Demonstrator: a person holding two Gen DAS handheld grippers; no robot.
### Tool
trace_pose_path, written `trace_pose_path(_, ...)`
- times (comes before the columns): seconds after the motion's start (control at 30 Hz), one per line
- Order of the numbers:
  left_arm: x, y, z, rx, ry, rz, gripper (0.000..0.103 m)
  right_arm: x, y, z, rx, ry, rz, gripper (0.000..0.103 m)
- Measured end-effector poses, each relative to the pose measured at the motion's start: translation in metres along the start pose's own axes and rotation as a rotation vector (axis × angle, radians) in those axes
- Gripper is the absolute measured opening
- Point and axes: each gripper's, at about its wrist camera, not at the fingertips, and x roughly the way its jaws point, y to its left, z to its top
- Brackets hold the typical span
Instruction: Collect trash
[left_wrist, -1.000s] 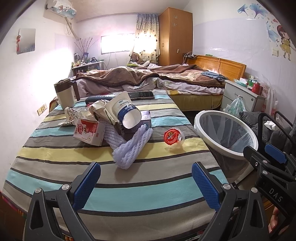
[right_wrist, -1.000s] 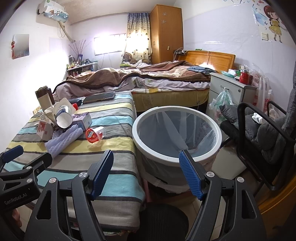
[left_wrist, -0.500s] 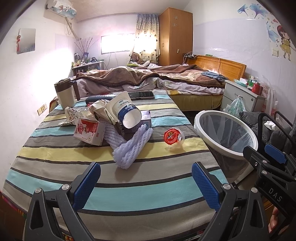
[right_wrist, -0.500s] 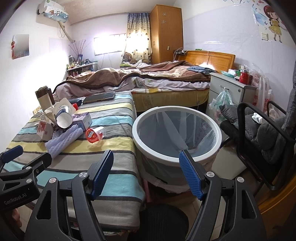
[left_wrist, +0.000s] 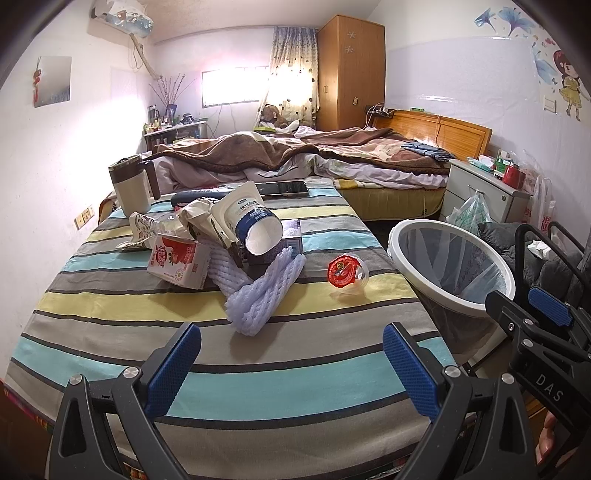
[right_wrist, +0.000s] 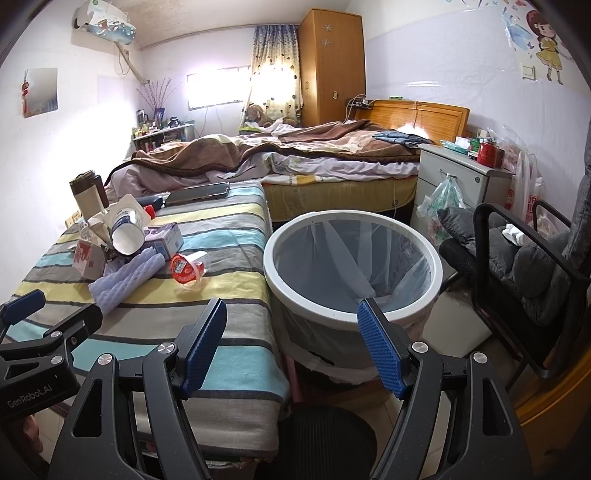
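Note:
Trash lies piled on a table with a striped cloth (left_wrist: 110, 295): a red milk carton (left_wrist: 179, 260), a tipped white and blue paper cup (left_wrist: 255, 221), crumpled paper (left_wrist: 199, 214), pale purple foam netting (left_wrist: 264, 288) and a small clear cup with a red lid (left_wrist: 347, 273). A white-rimmed bin (left_wrist: 406, 236) with a clear liner stands right of the table. My left gripper (left_wrist: 291, 369) hovers open over the table's near edge, short of the netting. My right gripper (right_wrist: 291, 347) is open and empty, low in front of the bin (right_wrist: 354, 317), between it and the table.
A mug (left_wrist: 131, 184), a phone (left_wrist: 282, 188) and a dark remote (left_wrist: 199, 195) sit at the table's far end. Behind is an unmade bed (left_wrist: 332, 155). A black chair (right_wrist: 517, 258) with grey cushions stands right of the bin, beside a nightstand (right_wrist: 461, 184).

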Motion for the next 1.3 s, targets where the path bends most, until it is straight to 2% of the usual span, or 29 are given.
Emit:
trace_pose_path(0.93,0.000,0.003,0.000,-0.002,0.001,0.003,0.100,0.000,0.000,0.000,0.001,0.000,0.001,0.075)
trace_pose_path(1.13,0.004,0.025,-0.001,-0.021,0.023,0.004,0.100,0.007,0.004,-0.001,0.002,0.019,0.015,0.075)
trace_pose_path(1.3,0.013,0.054,-0.004,-0.044,0.057,0.021,0.100,0.019,0.017,-0.002,-0.006,0.050,0.061,0.075)
